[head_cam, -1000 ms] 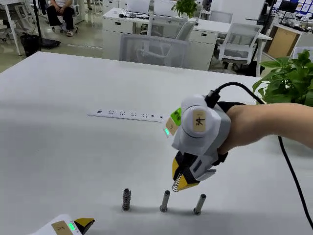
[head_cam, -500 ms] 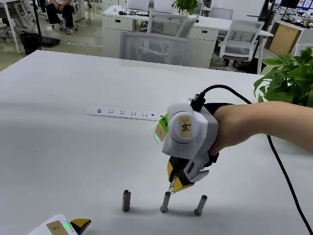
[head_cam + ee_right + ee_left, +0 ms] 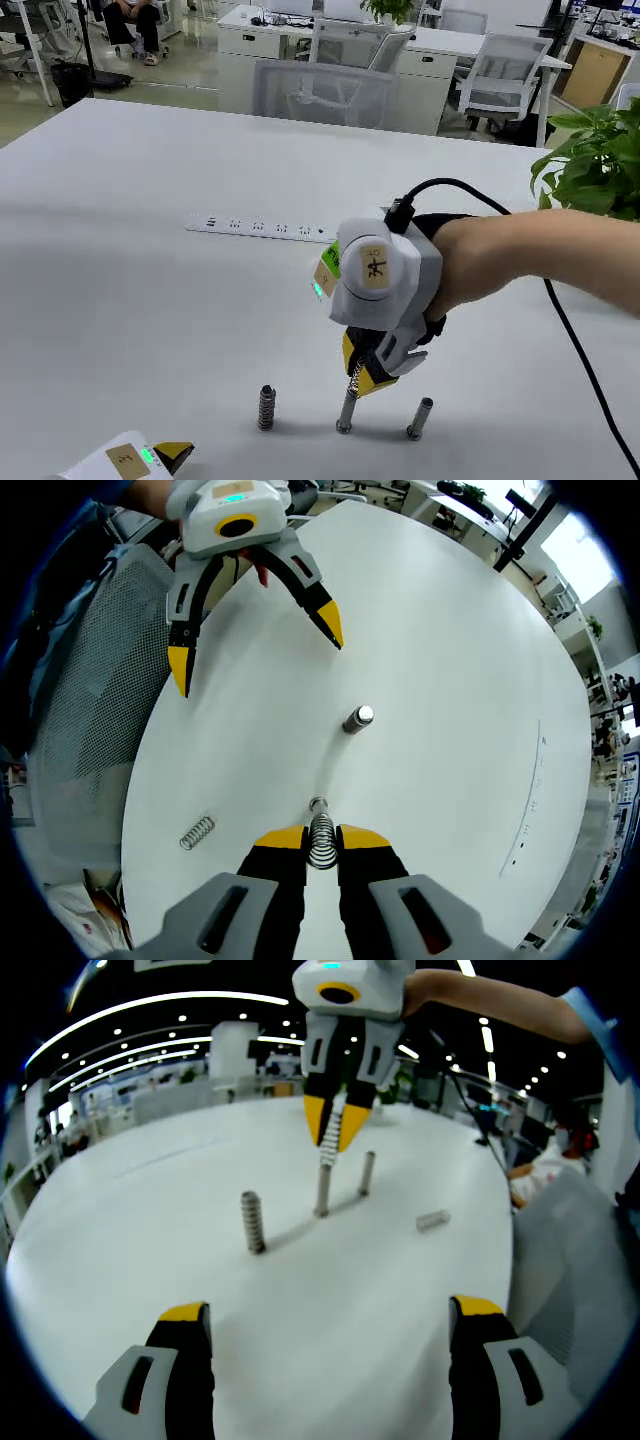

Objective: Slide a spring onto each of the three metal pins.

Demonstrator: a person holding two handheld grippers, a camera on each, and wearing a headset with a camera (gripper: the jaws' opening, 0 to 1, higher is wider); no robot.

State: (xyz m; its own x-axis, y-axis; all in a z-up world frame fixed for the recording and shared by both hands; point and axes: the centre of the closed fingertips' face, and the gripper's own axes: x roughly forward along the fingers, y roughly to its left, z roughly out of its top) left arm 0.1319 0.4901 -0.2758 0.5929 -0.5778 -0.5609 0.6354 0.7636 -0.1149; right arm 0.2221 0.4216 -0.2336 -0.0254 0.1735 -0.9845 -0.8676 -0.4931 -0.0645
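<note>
Right gripper [image 3: 368, 378]: jaws clamped on a spring [image 3: 355, 377], held near upright, its lower end at the top of the middle pin [image 3: 346, 410]; whether the coil has caught the pin tip cannot be told. In the head view the middle pin stands at 6 o'clock of that gripper. Left pin [image 3: 266, 407], at 8 o'clock, already carries a spring. Right pin [image 3: 420, 418], at 4 o'clock, is bare and tilted. Left gripper [image 3: 330, 1308]: jaws wide apart, holding nothing, low at 8 o'clock and well apart from the pins. Loose spring [image 3: 432, 1220]: lying flat on the white table [image 3: 120, 300]; in the left gripper view, at 4 o'clock of the middle pin. Power strip [image 3: 265, 228]: at 11 o'clock, well apart. Step in hand, as judged: second of three springs, at the threading stage. Next move calls for keeping the coil in line with the pin, lowering it straight down, then parting the jaws so it drops.
</note>
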